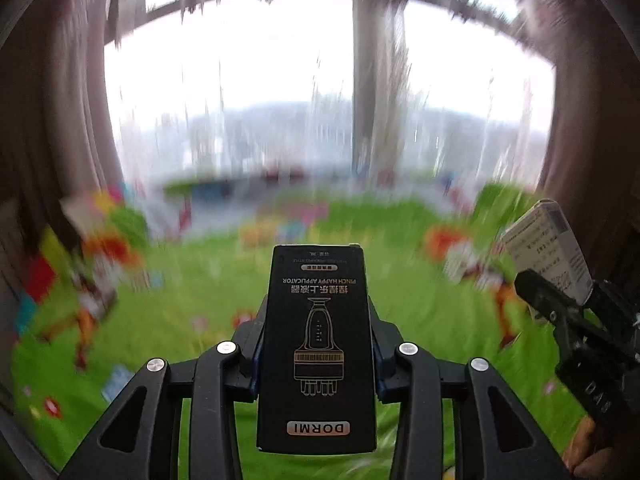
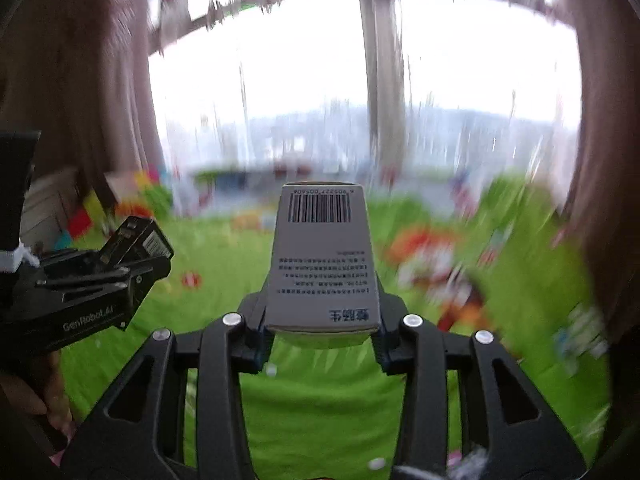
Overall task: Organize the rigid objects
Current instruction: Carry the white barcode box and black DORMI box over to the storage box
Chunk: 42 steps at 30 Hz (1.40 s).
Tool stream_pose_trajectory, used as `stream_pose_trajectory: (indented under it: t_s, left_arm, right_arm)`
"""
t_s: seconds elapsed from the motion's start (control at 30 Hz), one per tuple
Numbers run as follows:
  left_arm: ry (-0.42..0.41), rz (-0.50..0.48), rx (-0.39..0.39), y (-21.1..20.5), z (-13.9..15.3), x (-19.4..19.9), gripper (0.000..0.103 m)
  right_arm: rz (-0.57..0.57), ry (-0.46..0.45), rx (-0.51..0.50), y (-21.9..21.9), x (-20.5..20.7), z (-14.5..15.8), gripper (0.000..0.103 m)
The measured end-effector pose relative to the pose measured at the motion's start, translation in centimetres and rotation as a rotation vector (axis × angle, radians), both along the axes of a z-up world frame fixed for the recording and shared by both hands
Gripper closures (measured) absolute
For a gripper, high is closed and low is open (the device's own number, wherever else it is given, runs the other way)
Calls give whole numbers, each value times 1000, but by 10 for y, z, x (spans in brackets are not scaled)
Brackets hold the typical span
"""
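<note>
left gripper (image 1: 316, 344): closed on a black dormi applicator box (image 1: 316, 344), its sides pinched between the two fingers.
black box, long axis: laid along the fingers, pointing forward and away from the camera; the near end overhangs toward the wrist, the far end juts past the fingertips.
right gripper (image 2: 322, 320): closed on a grey carton with a barcode (image 2: 324, 264), held at its near end.
grey carton, long axis: likewise forward along the fingers, the barcode end farthest out and well beyond the fingertips.
relation between the two: the right gripper is seen at the right edge of the left wrist view, the left gripper at the left edge of the right wrist view; the boxes are carried side by side, near but apart.
surface below: a green play mat (image 1: 200, 280), blurred, strewn with coloured items too smeared to name.
backdrop: window (image 1: 248, 92) with curtains at both sides.
judgement: both boxes appear to be in transit above the mat; any set-down would be led by the far ends, which would meet a surface first.
placement spot: cannot be told.
</note>
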<state>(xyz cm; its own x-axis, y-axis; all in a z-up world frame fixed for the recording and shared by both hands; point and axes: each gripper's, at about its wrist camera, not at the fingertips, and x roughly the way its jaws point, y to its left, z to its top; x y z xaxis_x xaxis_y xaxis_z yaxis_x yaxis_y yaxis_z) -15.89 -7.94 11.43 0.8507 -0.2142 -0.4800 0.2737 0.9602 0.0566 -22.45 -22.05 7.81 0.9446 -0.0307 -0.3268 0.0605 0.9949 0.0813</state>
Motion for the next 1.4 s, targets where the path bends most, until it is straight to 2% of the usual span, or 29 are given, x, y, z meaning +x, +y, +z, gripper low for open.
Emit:
stream_pose_trajectory:
  t_s: [0.07, 0.2, 0.33, 0.43, 0.63, 0.83, 1.17, 1.4]
  left_arm:
    - [-102, -14, -20, -4, 23, -19, 63]
    - [-252, -36, -53, -5, 59, -55, 63]
    - [-327, -57, -49, -3, 79, -77, 63]
    - [-348, -64, -46, 0, 86, -90, 63]
    - [-343, -63, -35, 13, 85, -106, 63]
    - [-310, -8, -36, 43, 81, -114, 63]
    - [-255, 159, -22, 110, 67, -126, 62]
    - [-255, 290, 0, 157, 62, -146, 62]
  right_arm:
    - [-19, -94, -19, 1, -19, 18, 59]
    - [-66, -282, -30, 4, -60, 55, 59]
    - [-78, -391, -38, 13, -88, 79, 59]
    - [-62, -426, -38, 17, -103, 92, 59]
    - [-25, -428, -43, 32, -106, 96, 59]
    - [64, -410, -40, 54, -101, 95, 59]
    - [345, -376, -97, 128, -93, 94, 59]
    - [512, -383, -139, 182, -91, 97, 59]
